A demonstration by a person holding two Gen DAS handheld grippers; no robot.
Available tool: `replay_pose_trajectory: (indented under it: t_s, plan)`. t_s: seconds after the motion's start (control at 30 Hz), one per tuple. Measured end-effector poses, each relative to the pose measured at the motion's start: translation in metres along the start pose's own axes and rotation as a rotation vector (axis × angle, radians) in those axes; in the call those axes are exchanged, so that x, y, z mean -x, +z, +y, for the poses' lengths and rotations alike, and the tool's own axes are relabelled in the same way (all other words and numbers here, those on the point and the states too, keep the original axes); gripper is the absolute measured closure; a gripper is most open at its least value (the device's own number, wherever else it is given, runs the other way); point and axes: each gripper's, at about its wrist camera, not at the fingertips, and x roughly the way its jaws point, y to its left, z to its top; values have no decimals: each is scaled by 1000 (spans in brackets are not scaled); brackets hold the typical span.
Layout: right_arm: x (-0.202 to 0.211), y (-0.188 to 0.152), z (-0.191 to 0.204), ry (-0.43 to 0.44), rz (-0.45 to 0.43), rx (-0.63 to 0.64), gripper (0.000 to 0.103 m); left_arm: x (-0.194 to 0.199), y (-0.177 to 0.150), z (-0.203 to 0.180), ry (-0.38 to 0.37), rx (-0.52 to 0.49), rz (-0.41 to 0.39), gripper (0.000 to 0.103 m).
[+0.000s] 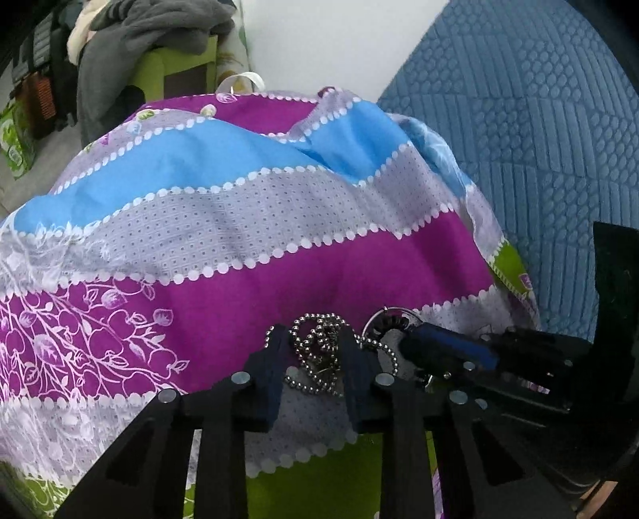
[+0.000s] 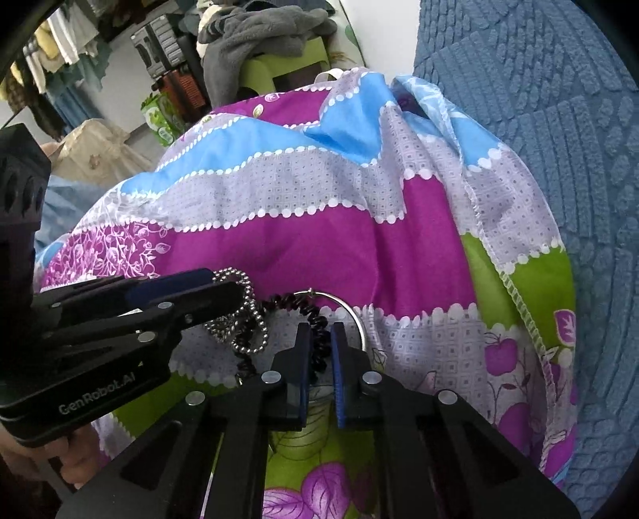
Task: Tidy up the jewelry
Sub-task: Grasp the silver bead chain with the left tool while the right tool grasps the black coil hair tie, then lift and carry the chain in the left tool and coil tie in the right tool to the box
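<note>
A silver bead chain (image 1: 319, 343) lies bunched on a purple, blue and grey patterned cloth (image 1: 279, 259). My left gripper (image 1: 311, 339) straddles the bunch, and the beads fill the narrow gap between its two fingers. Just to its right lies a silver ring (image 1: 383, 315) with a black coiled strand (image 2: 319, 343) on it. My right gripper (image 2: 321, 339) is shut on that black coil, with the ring (image 2: 355, 315) curving off to the right. In the right wrist view, the left gripper (image 2: 235, 295) comes in from the left with the chain (image 2: 247, 319) looped at its tips.
The cloth (image 2: 299, 239) drapes over a rounded bulk. A blue textured bed cover (image 1: 539, 139) borders it on the right. Grey clothes (image 1: 151, 36) are piled on a green stool behind. A hand (image 2: 76, 467) holds the left gripper's body at lower left.
</note>
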Motion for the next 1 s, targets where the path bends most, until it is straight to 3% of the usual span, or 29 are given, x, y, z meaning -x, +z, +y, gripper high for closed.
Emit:
replay_pose_trajectory:
  t_s: [0.07, 0.13, 0.23, 1.0]
  plan:
    - [1, 1, 2, 0, -5, 7, 96, -3, 2, -4, 29, -25, 13, 84]
    - [2, 0, 3, -3, -9, 12, 96, -4, 2, -7, 33, -33, 20, 95]
    - [4, -1, 2, -8, -12, 9, 96, -5, 2, -10, 41, -45, 24, 98]
    - [28, -11, 31, 45, -64, 68, 96, 116, -44, 18, 32, 144, -152, 99]
